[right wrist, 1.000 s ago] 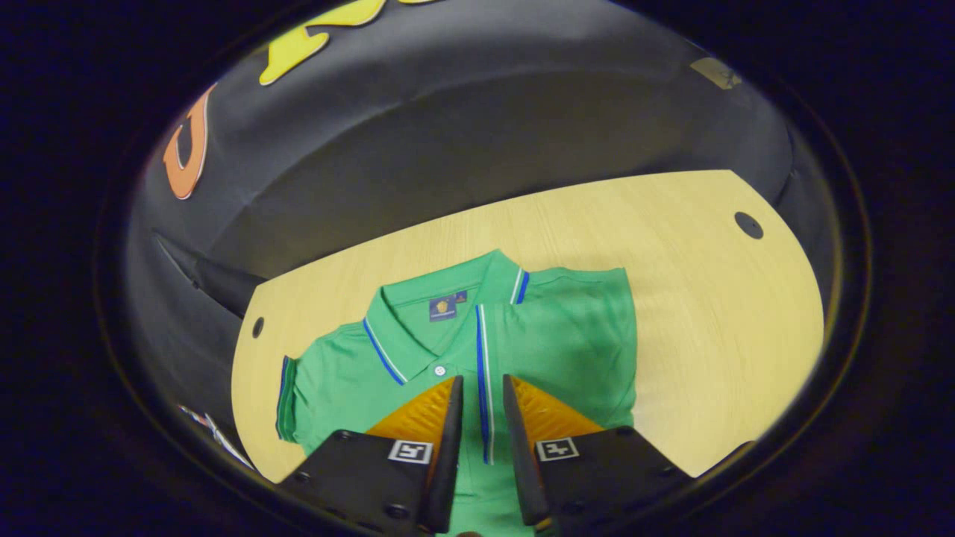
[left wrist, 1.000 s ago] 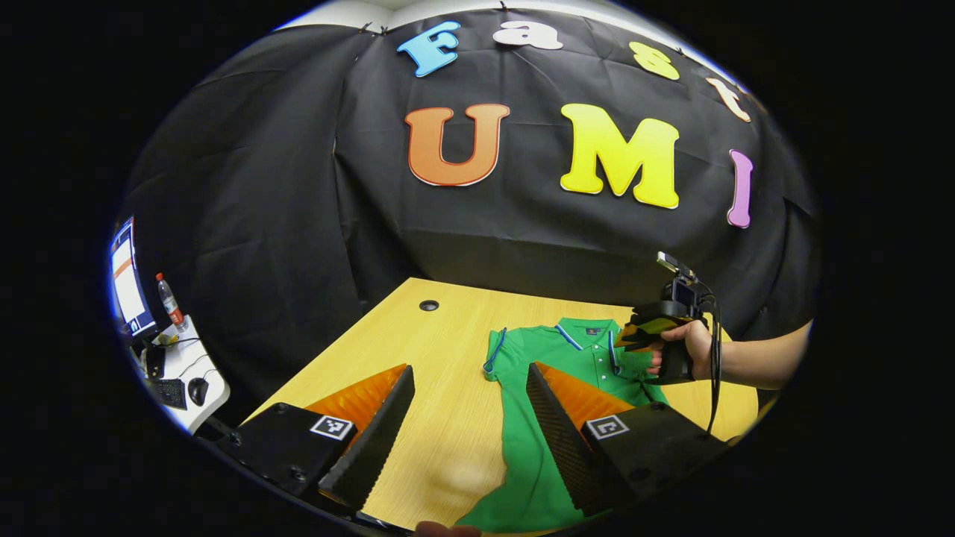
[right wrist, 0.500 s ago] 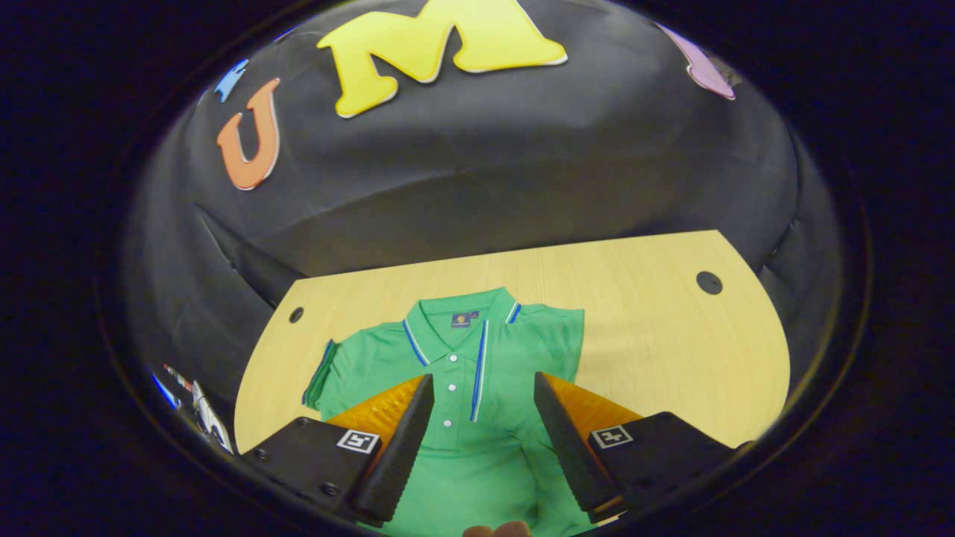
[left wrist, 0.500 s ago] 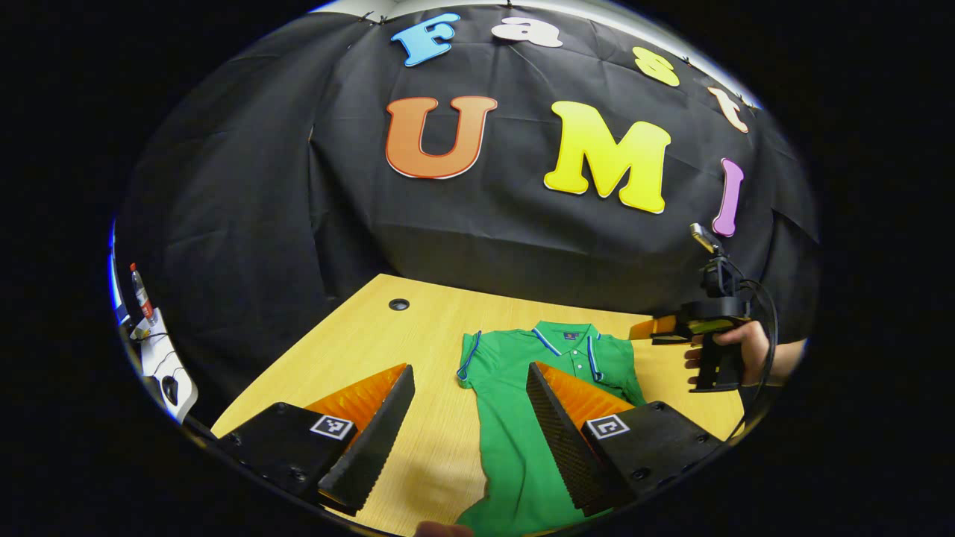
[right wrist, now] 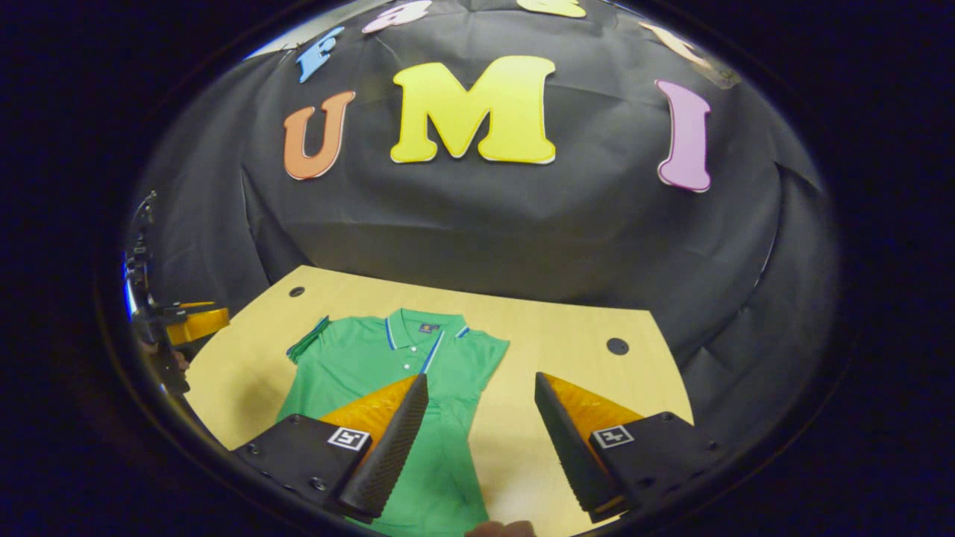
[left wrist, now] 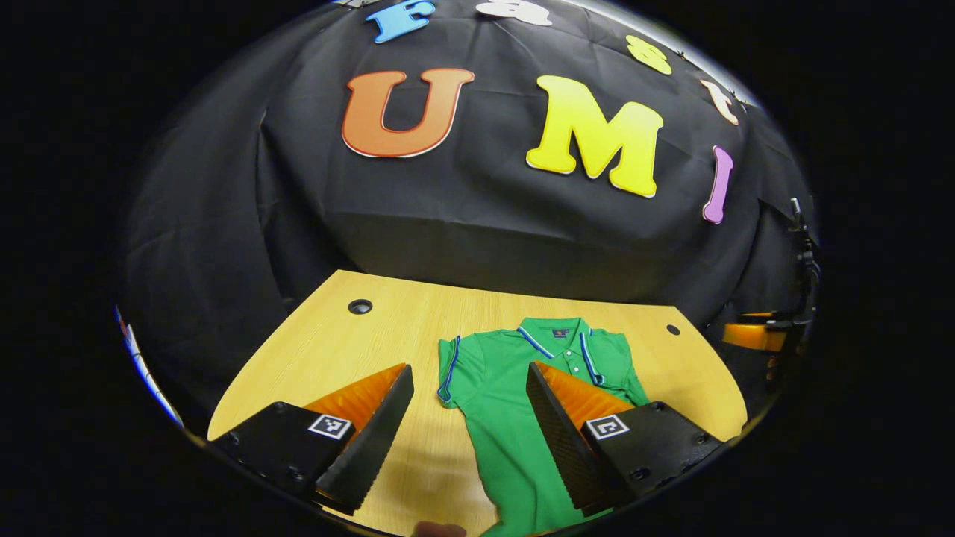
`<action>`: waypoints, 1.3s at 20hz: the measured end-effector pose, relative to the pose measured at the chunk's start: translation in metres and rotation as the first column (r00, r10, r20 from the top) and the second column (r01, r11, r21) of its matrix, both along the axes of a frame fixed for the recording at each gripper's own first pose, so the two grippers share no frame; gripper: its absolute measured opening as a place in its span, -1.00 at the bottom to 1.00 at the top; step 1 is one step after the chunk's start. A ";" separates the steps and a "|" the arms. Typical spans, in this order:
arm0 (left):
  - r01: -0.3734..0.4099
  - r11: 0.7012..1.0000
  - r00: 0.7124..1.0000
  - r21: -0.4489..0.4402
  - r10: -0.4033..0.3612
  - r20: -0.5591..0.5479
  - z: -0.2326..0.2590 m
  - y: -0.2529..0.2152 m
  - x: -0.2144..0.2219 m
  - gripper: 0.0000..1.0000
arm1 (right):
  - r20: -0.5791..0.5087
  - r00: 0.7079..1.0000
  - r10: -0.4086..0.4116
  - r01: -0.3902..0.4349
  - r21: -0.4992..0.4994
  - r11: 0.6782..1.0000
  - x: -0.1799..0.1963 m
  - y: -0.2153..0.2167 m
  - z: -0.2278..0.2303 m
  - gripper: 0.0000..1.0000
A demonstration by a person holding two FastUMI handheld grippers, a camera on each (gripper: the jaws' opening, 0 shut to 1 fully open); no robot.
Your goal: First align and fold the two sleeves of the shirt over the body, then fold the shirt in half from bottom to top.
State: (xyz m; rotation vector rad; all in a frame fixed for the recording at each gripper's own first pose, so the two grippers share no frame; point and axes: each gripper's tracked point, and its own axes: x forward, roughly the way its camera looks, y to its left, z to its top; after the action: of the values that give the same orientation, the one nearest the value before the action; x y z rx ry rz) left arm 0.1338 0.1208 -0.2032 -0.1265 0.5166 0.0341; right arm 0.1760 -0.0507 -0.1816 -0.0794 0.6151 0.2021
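Evidently the shirt (right wrist: 388,373) lies flat on the counter (left wrist: 336,343), sleeves seemingly folded in, bottom-to-top fold outstanding, while left tongs (left wrist: 470,418) and right tongs (right wrist: 477,432) gape wide, empty

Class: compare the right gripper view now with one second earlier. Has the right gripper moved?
Yes. The right gripper has pulled back from the shirt: its collar looks smaller and farther, more table shows, and the jaws have opened.

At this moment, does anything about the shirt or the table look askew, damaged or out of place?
Nothing stands out. The green shirt lies flat on the wooden table, collar toward the wall, sleeves tucked in along its sides. Both the left gripper and the right gripper are open above it.
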 end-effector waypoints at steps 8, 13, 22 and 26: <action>0.090 0.996 0.986 0.029 -0.085 -0.141 -0.087 0.007 0.062 0.96 | 0.008 1.000 0.021 -0.021 -0.007 1.000 -0.038 -0.025 0.021 0.79; 0.141 0.989 0.970 0.051 -0.127 -0.209 -0.135 0.011 0.085 0.96 | -0.016 0.999 0.048 -0.048 -0.004 0.999 -0.054 -0.025 0.014 0.80; 0.132 0.990 0.942 0.056 -0.108 -0.318 -0.186 0.026 0.099 0.41 | -0.078 0.996 -0.035 0.037 0.020 0.999 -0.059 -0.059 -0.007 0.79; 0.153 0.983 0.936 0.097 -0.113 -0.333 -0.187 0.029 0.104 -0.26 | -0.090 0.995 -0.045 0.048 0.029 0.998 -0.060 -0.060 -0.013 0.85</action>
State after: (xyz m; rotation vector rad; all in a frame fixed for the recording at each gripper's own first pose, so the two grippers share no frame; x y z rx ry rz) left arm 0.2378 0.1502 -0.3902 0.0355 0.8523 -0.0473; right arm 0.1161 -0.1111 -0.1943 -0.0259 0.7016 0.1706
